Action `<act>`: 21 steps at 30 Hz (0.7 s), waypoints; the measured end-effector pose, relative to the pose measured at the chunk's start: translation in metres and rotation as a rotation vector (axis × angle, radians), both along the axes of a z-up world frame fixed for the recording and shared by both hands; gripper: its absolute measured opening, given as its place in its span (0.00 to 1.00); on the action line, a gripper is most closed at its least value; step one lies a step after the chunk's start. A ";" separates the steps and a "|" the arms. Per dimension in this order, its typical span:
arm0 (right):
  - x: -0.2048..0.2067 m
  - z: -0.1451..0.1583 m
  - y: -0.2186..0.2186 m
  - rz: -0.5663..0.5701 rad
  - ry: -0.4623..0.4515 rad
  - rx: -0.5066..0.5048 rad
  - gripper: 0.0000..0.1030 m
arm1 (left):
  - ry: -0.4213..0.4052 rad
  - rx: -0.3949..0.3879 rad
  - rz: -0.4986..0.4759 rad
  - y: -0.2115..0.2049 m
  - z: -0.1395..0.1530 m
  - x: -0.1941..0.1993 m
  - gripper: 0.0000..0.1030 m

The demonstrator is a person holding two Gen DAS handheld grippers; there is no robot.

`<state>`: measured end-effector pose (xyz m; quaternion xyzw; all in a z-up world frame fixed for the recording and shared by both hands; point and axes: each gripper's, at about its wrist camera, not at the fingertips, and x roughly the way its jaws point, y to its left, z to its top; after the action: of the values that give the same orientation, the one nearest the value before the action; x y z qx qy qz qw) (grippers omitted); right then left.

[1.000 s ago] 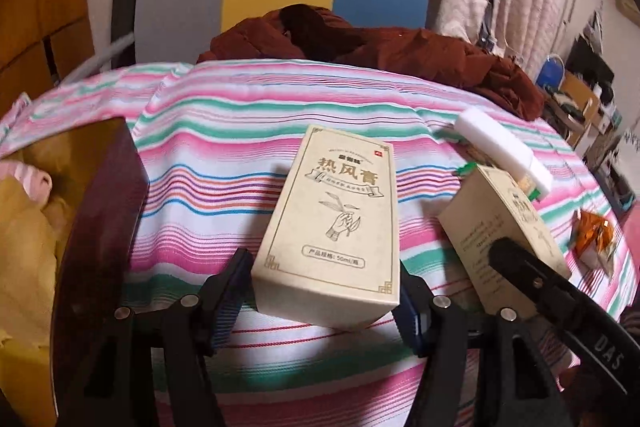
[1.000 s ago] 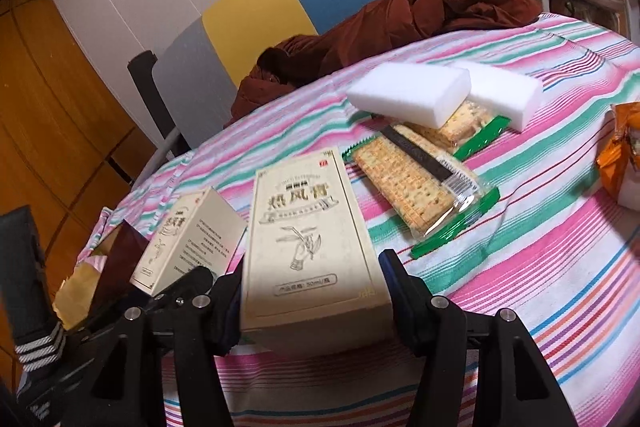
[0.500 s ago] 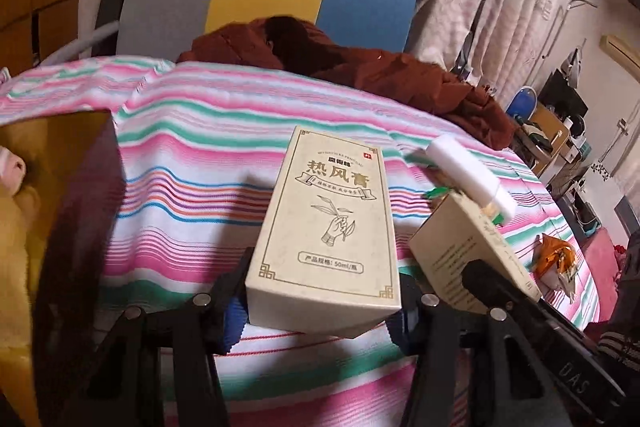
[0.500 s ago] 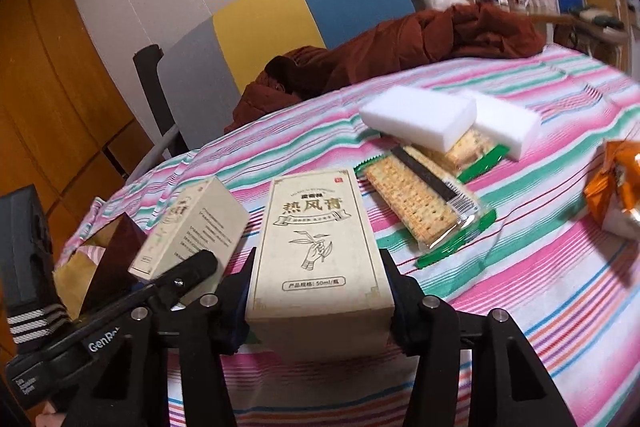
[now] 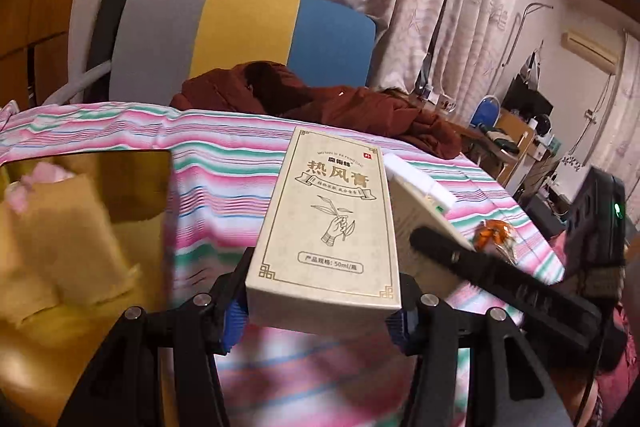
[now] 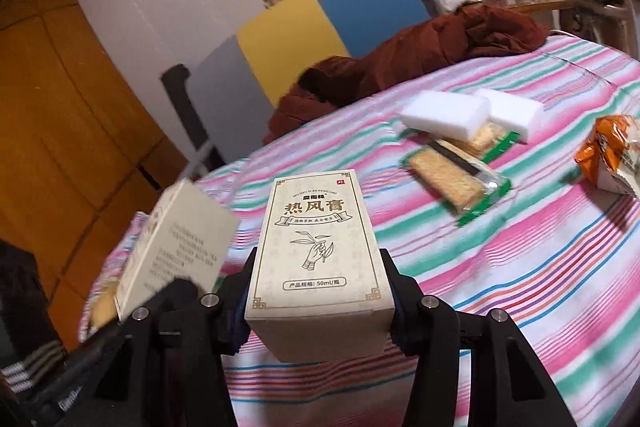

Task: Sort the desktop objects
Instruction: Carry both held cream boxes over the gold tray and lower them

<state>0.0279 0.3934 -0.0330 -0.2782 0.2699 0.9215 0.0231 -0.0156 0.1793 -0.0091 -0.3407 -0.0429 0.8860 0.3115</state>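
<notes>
Two alike beige cartons with gold borders and Chinese print are both held off the striped tablecloth [image 6: 520, 267]. In the left wrist view my left gripper [image 5: 316, 311] is shut on one beige carton [image 5: 328, 227], blue pads pressing on its sides. Just to the right, the second carton [image 5: 420, 231] shows behind one black finger [image 5: 492, 275] of the right gripper. In the right wrist view my right gripper [image 6: 316, 307] is shut on its beige carton [image 6: 316, 247]. The left gripper's carton [image 6: 180, 247] hangs tilted at the lower left.
An open box with a gold inside [image 5: 100, 187] lies at the left, with something pink in it. White sponges [image 6: 444, 111], cracker packs [image 6: 452, 175] and an orange snack bag [image 6: 612, 155] lie at the right. A brown jacket [image 6: 420, 55] and a chair [image 5: 248, 31] stand behind.
Both grippers have closed on their cartons and lifted them off the cloth. The left one has swung left, toward the gold box.
</notes>
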 end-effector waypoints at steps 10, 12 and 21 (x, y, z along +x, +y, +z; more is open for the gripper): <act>-0.008 0.038 -0.089 0.240 0.050 -0.006 0.52 | -0.082 0.046 0.100 -0.109 0.004 0.015 0.55; -0.012 0.040 -0.111 0.295 0.040 0.004 0.52 | -0.098 0.048 0.125 -0.127 0.001 0.016 0.55; -0.035 0.030 -0.197 0.537 -0.048 0.003 0.52 | -0.130 0.061 0.252 -0.210 -0.005 0.034 0.55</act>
<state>-0.0068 0.1963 -0.0028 -0.3617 0.1847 0.8881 -0.2153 0.0182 -0.0305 -0.0143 -0.3795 -0.1323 0.8925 0.2048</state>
